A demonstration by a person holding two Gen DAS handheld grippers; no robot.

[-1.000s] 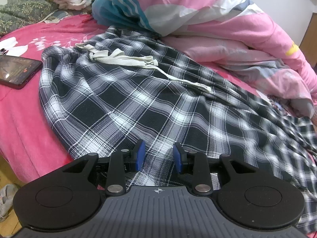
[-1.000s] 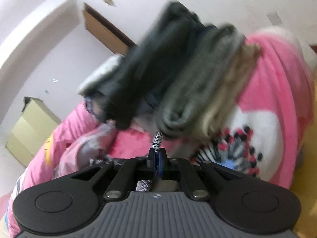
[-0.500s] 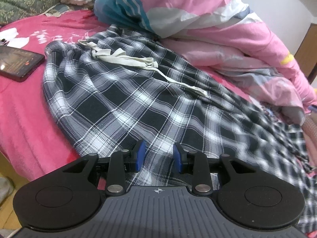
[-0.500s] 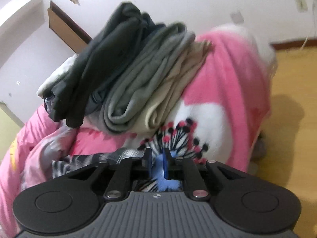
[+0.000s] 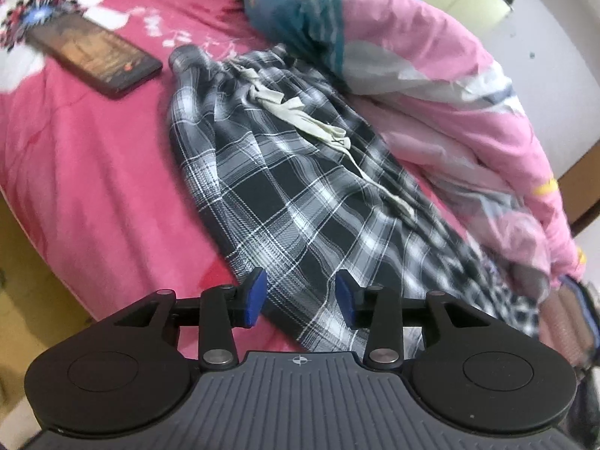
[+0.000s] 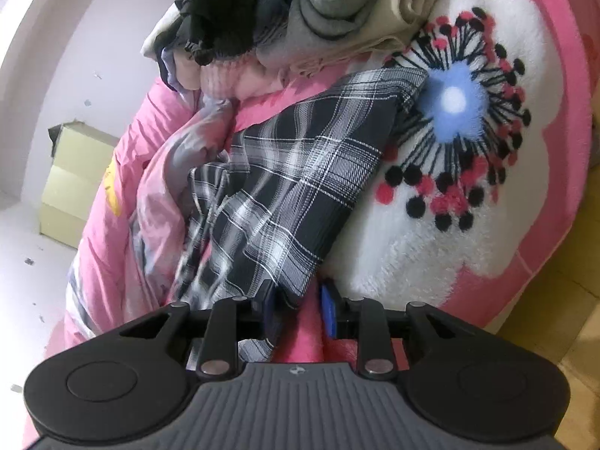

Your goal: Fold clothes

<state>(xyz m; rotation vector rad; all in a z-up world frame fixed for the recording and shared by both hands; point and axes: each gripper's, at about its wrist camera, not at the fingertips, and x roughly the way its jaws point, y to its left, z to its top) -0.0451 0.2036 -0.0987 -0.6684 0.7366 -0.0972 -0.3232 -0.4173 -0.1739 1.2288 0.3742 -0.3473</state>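
Plaid black-and-white trousers [image 5: 300, 202] lie spread across a pink bedspread [image 5: 93, 172] beside a phone [image 5: 93, 50] — the left gripper [image 5: 300, 302] opening above the cloth, gripping nothing; the right gripper [image 6: 298, 313] opening too, the trousers' hem [image 6: 285, 281] loose between its jaws — folded clothes [image 6: 300, 11] stacked beyond.

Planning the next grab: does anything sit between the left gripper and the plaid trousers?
Nothing visible does. The left gripper, jaws opening, hovers right over the plaid trousers; the phone lies off to the side.
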